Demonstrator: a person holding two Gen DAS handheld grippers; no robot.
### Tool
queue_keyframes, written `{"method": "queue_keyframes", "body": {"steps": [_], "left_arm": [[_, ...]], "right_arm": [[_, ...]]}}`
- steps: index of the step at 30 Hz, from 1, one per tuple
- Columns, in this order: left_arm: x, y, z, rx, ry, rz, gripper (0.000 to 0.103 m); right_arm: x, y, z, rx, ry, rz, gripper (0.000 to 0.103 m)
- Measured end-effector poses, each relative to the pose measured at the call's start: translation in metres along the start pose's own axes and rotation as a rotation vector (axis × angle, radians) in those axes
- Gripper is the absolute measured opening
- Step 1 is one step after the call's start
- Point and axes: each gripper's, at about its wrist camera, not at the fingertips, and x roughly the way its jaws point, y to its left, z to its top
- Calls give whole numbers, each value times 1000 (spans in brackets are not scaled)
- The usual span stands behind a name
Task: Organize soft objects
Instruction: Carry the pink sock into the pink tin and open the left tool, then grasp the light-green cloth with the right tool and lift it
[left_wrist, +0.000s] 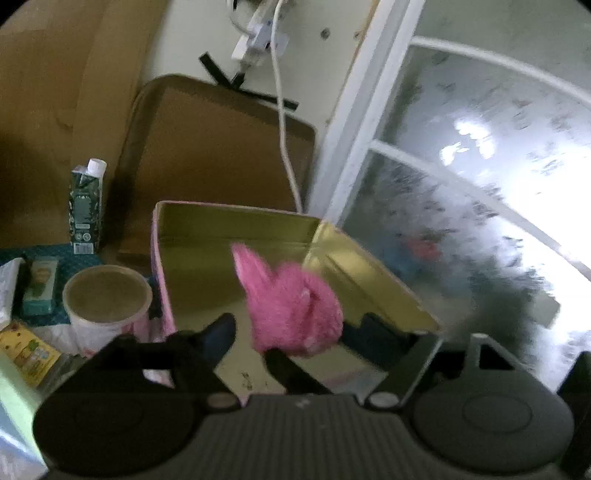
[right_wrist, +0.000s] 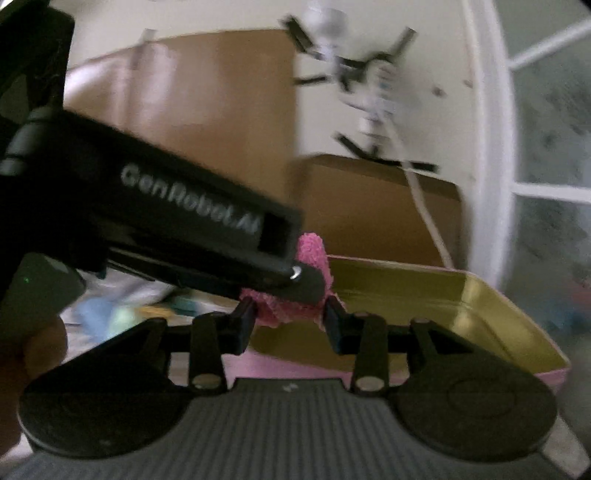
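A fluffy pink plush toy hangs over the open pink tin with a gold inside. In the left wrist view my left gripper has its jaws spread and the toy sits between them, against the right finger. In the right wrist view the same pink toy shows past my right gripper, partly hidden by the black body of the left gripper. The right gripper's jaws stand apart in front of the tin, with the toy's lower part between them.
A paper cup, a green carton and small boxes stand left of the tin. A brown cushion leans on the wall behind. A white cable hangs down. A window is at the right.
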Motion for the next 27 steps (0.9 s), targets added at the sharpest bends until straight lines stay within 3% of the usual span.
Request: {"method": "queue_keyframes", "body": {"steps": [2, 3, 7, 9, 13, 15, 19, 20, 22, 23, 27], "left_arm": [[1, 3, -1, -8, 7, 31, 78], [-12, 9, -5, -20, -9, 16, 79], [-75, 38, -21, -39, -110, 64, 80], [-106, 64, -36, -64, -138, 130, 80], [-153, 116, -77, -155, -110, 320, 79], [-170, 137, -94, -228, -90, 364, 79], [-200, 160, -116, -315, -97, 381, 79], [-204, 161, -117, -322, -101, 377, 79], [-208, 165, -119, -338, -112, 362, 79], [-211, 166, -119, -347, -120, 350, 79], [-221, 167, -122, -375, -150, 277, 79]], "right_arm": [[14, -11, -4, 11, 43, -83, 64], [15, -18, -6, 35, 47, -97, 64], [2, -31, -12, 163, 4, -67, 64], [-7, -25, -10, 201, -31, 2, 63], [-12, 14, 0, 176, -22, 248, 60], [-4, 40, 1, 132, 12, 336, 59], [31, 77, 3, 82, 107, 398, 57], [38, 83, 3, 78, 129, 404, 51], [46, 95, -3, 51, 176, 397, 12], [46, 99, -4, 56, 196, 399, 4], [-1, 119, -5, 40, 134, 563, 4]]}}
